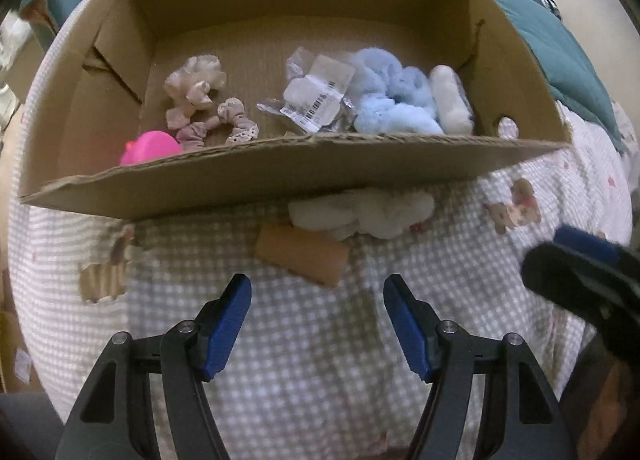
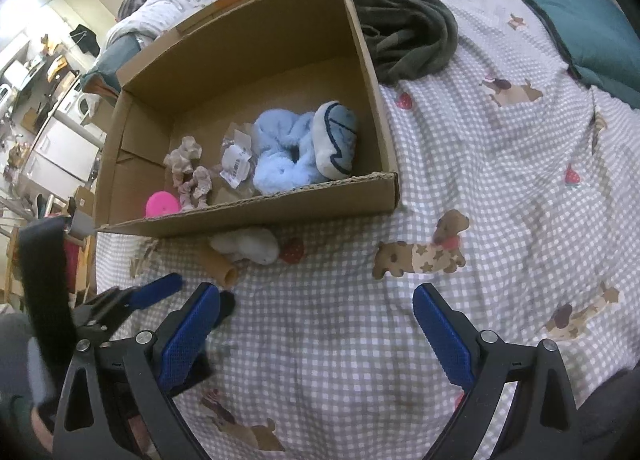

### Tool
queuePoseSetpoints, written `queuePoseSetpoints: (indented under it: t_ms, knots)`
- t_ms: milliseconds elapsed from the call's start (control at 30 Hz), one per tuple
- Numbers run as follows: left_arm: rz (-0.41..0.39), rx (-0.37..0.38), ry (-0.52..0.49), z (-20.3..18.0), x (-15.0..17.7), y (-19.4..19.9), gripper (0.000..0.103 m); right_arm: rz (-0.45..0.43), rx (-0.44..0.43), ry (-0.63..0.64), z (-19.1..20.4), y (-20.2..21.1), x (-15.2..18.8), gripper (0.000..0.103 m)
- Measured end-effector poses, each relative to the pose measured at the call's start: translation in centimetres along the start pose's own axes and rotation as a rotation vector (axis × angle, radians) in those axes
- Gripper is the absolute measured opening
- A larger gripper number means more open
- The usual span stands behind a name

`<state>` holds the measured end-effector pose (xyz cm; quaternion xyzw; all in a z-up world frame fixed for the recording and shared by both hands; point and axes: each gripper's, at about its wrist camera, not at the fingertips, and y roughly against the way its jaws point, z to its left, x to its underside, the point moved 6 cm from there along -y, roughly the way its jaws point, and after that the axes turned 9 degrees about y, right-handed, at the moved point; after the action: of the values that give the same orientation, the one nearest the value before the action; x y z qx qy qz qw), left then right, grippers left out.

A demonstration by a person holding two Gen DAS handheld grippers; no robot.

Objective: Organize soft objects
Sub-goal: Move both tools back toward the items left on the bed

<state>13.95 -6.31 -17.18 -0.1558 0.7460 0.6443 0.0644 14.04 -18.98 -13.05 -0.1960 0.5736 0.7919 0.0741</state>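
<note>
A cardboard box (image 1: 280,176) (image 2: 248,216) stands on a checked bedspread (image 1: 320,340). In it lie beige scrunchies (image 1: 196,88), a pink toy (image 1: 150,148), a plastic packet (image 1: 316,100), a blue fluffy scrunchie (image 1: 392,100) (image 2: 280,152) and a white-blue plush (image 2: 336,136). Outside, at the box's near wall, lie a white fluffy scrunchie (image 1: 368,212) (image 2: 248,246) and a tan roll (image 1: 302,252) (image 2: 222,266). My left gripper (image 1: 318,300) (image 2: 160,292) is open and empty, just short of the roll. My right gripper (image 2: 316,308) (image 1: 580,272) is open and empty, to the right of it.
A dark green garment (image 2: 404,28) lies right of the box. A teal pillow (image 2: 580,20) (image 1: 560,56) sits at the far right. Room furniture (image 2: 52,108) shows beyond the bed's left edge.
</note>
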Motion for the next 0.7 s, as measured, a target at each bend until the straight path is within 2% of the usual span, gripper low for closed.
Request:
queuePoseSetpoints:
  t_ms: [100, 167, 267, 333, 400, 433, 467, 500, 533, 700]
  knots:
    - [0.008, 0.012, 0.040, 0.0, -0.3, -1.3, 0.063, 0.000, -0.007, 0.002, 0.2, -0.2, -0.1, 0.103]
    - [0.002, 0.005, 0.040, -0.1, -0.5, -1.7, 0.057, 0.003, -0.012, -0.005, 0.1, -0.2, -0.1, 0.103]
    - [-0.008, -0.007, 0.029, -0.4, -0.8, -2.0, 0.055, 0.014, -0.025, -0.024, 0.0, -0.6, -0.1, 0.103]
    - [-0.012, -0.011, 0.032, -0.4, -0.7, -2.0, 0.047, 0.017, -0.033, -0.027, 0.0, -0.7, -0.1, 0.103]
    - [-0.015, -0.022, 0.022, -0.1, -0.9, -2.1, 0.033, 0.014, -0.031, -0.014, 0.4, -0.7, -0.2, 0.103]
    - [-0.013, -0.016, 0.018, -0.1, -1.0, -2.0, 0.031, 0.014, -0.030, -0.008, 0.4, -0.7, -0.3, 0.103]
    - [-0.013, -0.011, 0.014, -0.2, -1.1, -1.9, 0.024, 0.015, -0.029, -0.004, 0.5, -0.8, -0.3, 0.103]
    - [-0.012, -0.007, 0.010, -0.3, -1.1, -1.8, 0.012, 0.018, -0.030, -0.001, 0.7, -0.9, -0.3, 0.103]
    - [-0.009, -0.003, 0.006, -0.4, -1.1, -1.8, 0.007, 0.020, -0.029, 0.000, 0.8, -1.1, -0.3, 0.103]
    - [-0.009, 0.009, 0.019, 1.0, -0.6, -0.6, 0.006, 0.021, -0.004, 0.019, 0.8, -1.2, -0.3, 0.103]
